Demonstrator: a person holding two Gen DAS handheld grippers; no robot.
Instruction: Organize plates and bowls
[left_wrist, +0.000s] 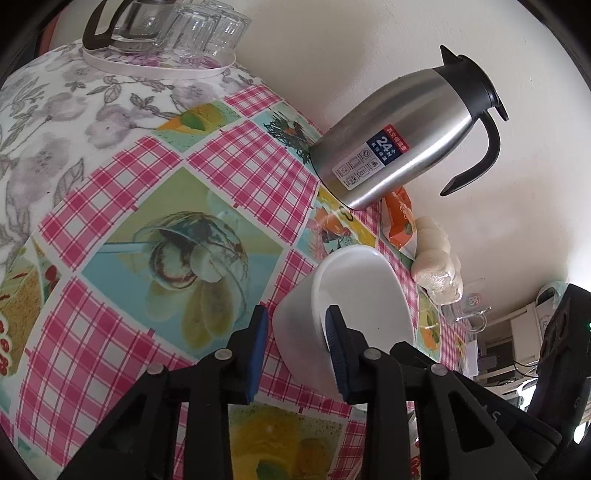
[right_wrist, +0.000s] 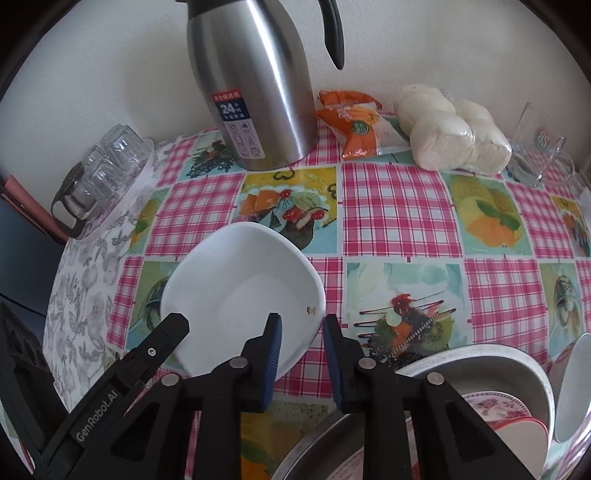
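Bowl: white, square with rounded corners, empty, standing on the checked cloth in front of the flask. A small dark mark shows on its rim on the side away from the tray.

Left gripper: jaws narrow, astride the bowl's wall, 1 pad inside and 1 outside. A sliver of cloth shows between the outer pad and the wall.

Right gripper: jaws narrow, astride the opposite rim, 1 pad over the inside. The outer pad stands just clear of the rim.

Tray: white, left of the flask, holds upturned glasses and a glass teapot.

Right of the flask, along the wall: orange packet, bag of buns, empty glass mug.

Metal pan: in front of the flask and to its right, at the near edge. It holds a floral plate; further contents are hidden by the gripper.
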